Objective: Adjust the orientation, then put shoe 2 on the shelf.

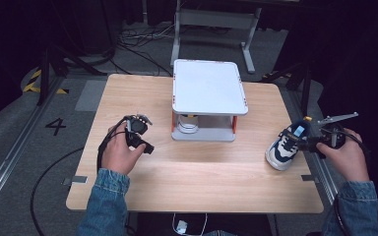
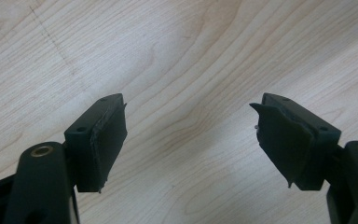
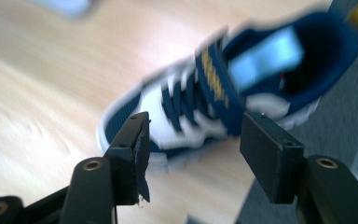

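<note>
sneaker (image 1: 285,146): blue and white, at the right edge of the worktop (image 1: 197,172), partly overhanging. right tool (image 3: 193,154): jaws apart, just short of the sneaker, gripping nothing. left tool (image 2: 189,140): jaws wide, over bare wood.

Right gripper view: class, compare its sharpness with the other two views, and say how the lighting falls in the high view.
Right gripper view: the sneaker is streaked with motion blur; left gripper view: the wood grain of the table is crisp; high view: table lit, surrounding floor dark.
</note>
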Available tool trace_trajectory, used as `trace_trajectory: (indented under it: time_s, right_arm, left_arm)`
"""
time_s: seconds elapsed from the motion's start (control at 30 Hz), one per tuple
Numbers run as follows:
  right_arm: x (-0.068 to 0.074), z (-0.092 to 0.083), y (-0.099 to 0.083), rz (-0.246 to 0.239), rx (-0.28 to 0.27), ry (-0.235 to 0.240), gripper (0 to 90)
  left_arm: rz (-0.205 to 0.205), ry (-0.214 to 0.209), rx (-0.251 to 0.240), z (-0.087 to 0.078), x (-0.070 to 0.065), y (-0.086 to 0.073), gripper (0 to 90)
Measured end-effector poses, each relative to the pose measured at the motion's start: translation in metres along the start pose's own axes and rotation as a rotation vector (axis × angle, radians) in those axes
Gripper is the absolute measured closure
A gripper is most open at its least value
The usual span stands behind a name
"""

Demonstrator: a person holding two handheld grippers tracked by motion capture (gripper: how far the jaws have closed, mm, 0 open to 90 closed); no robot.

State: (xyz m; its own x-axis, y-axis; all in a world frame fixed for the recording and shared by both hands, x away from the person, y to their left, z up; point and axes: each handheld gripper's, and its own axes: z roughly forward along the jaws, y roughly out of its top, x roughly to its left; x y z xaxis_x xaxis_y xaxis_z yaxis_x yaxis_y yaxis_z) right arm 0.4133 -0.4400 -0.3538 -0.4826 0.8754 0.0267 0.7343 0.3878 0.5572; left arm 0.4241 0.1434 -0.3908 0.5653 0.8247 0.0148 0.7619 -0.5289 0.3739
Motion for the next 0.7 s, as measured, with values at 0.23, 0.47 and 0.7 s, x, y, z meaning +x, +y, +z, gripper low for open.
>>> trace_trajectory:
  time_s: [0.23, 0.47, 0.7]
  right_arm:
    - [0.002, 0.011, 0.015, -0.073, -0.081, -0.021, 40.6]
    - [-0.003, 0.041, 0.020, -0.090, -0.036, -0.037, 40.2]
    - [-0.008, 0.073, 0.018, -0.074, 0.069, 0.053, 57.8]
  left_arm:
    - [-0.004, -0.003, 0.008, 0.001, -0.001, -0.003, 24.7]
    - [-0.013, -0.004, 0.010, -0.001, 0.001, -0.011, 24.7]
    - [-0.041, 0.003, 0.020, -0.005, 0.006, -0.024, 24.4]
